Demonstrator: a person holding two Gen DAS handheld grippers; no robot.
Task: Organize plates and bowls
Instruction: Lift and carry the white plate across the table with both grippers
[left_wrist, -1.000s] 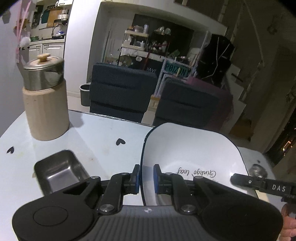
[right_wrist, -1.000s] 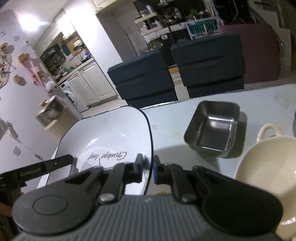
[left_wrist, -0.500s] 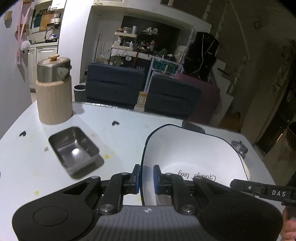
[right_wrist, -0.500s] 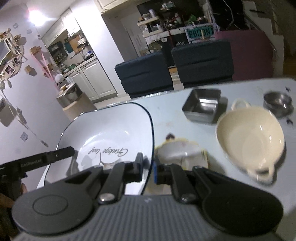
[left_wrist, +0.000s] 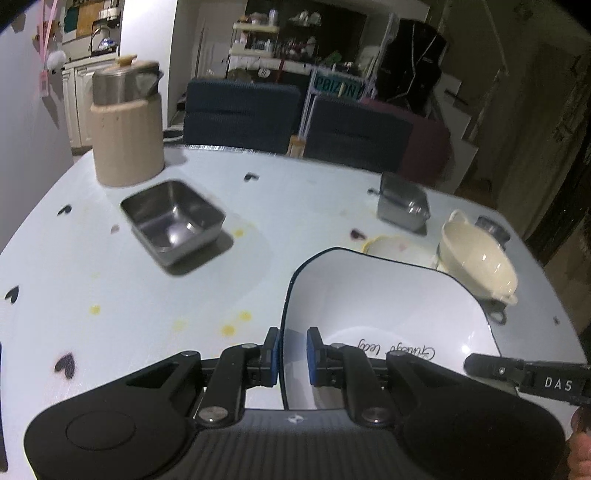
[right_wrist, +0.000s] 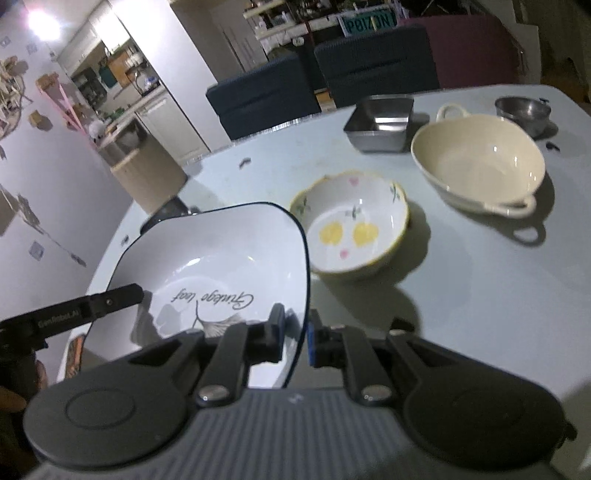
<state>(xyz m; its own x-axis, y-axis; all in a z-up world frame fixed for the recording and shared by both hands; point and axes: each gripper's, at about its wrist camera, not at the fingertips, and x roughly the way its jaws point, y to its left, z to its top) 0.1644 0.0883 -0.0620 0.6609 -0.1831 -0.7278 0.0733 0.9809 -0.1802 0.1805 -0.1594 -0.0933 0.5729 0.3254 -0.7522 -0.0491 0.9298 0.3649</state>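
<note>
Both my jaws pinch the rims of the white square plate (right_wrist: 229, 258), carried above the desk (left_wrist: 110, 295) at lower centre. Nothing is stacked yet: the floral bowl (right_wrist: 354, 229), cream handled bowl (right_wrist: 480, 170) and steel trays (left_wrist: 173, 221) sit apart.

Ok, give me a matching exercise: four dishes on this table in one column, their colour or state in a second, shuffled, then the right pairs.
Things:
1. square plate
2. two-handled bowl
3. flowered bowl
4. steel tray

Descriptions:
A. cream, plain inside
B. shiny metal, beside the lidded canister
C. white with dark rim, gripped at both edges
D. yellow rim, two yellow spots inside

Pairs: 1-C, 2-A, 3-D, 4-B
</note>
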